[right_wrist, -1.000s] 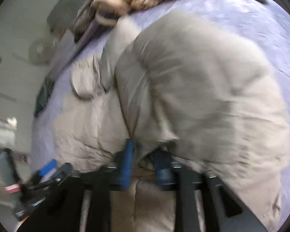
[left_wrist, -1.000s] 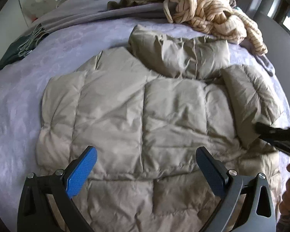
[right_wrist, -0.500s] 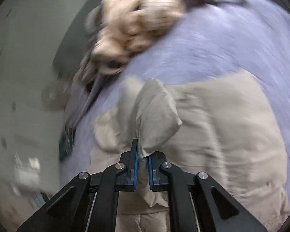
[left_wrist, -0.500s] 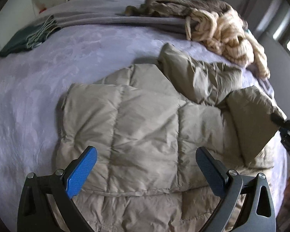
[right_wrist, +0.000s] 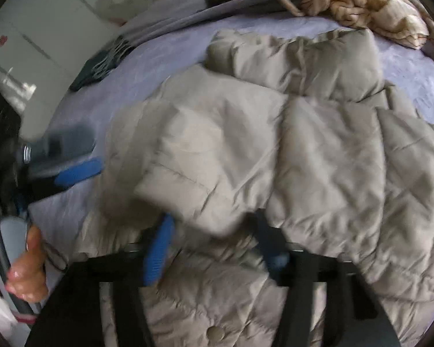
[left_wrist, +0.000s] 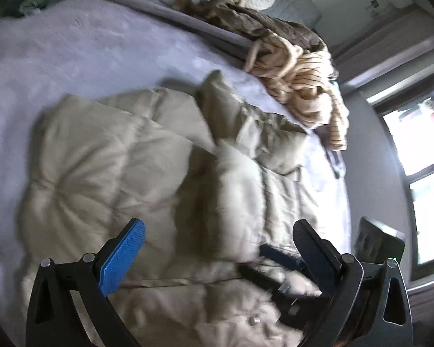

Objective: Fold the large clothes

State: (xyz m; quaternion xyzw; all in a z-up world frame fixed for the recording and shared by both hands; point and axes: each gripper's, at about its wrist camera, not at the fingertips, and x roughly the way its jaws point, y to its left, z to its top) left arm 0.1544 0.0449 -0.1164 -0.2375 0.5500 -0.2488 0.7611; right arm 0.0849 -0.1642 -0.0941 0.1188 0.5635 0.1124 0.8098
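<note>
Lavender bed around beige jacket

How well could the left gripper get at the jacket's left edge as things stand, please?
Probably well: the left gripper is open above the jacket, and that edge lies bare on the bed. The right gripper is off to the other side.

A wide bed with a pale lilac cover carries everything. A beige quilted puffer jacket lies spread in the middle. At the far side lie a cream striped knitted garment, a brown furry blanket and a dark green fringed scarf.
</note>
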